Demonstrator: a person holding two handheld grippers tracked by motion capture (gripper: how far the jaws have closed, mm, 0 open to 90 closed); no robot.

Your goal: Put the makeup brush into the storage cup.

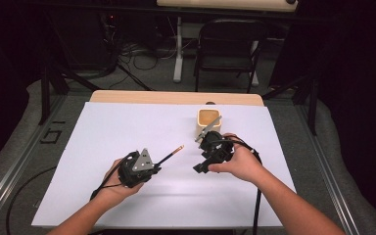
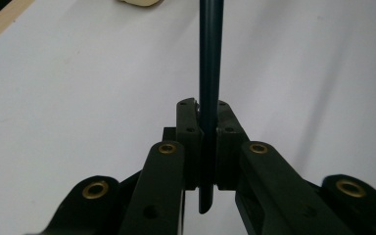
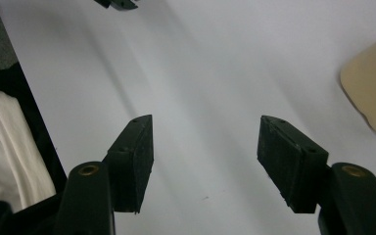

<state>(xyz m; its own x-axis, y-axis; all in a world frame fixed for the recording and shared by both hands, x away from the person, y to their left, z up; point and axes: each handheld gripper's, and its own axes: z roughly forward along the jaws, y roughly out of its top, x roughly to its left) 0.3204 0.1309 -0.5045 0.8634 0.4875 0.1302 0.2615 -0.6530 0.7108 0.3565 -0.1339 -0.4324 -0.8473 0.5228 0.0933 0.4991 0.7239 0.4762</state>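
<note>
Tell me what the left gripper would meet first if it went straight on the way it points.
Probably nothing soon: the left gripper, shut on a pencil, points up and right across the bare white sheet. The line seems to pass between the right gripper and the cup, though depth is unclear.

Your table: white top, bare wood strip along the far edge. One tan square cup stands near the far edge, right of middle.

The high view looks down and forward over the white rectangular table sheet; both gripper views skim it closely, each catching the tan square cup toward 1 o'clock.
</note>
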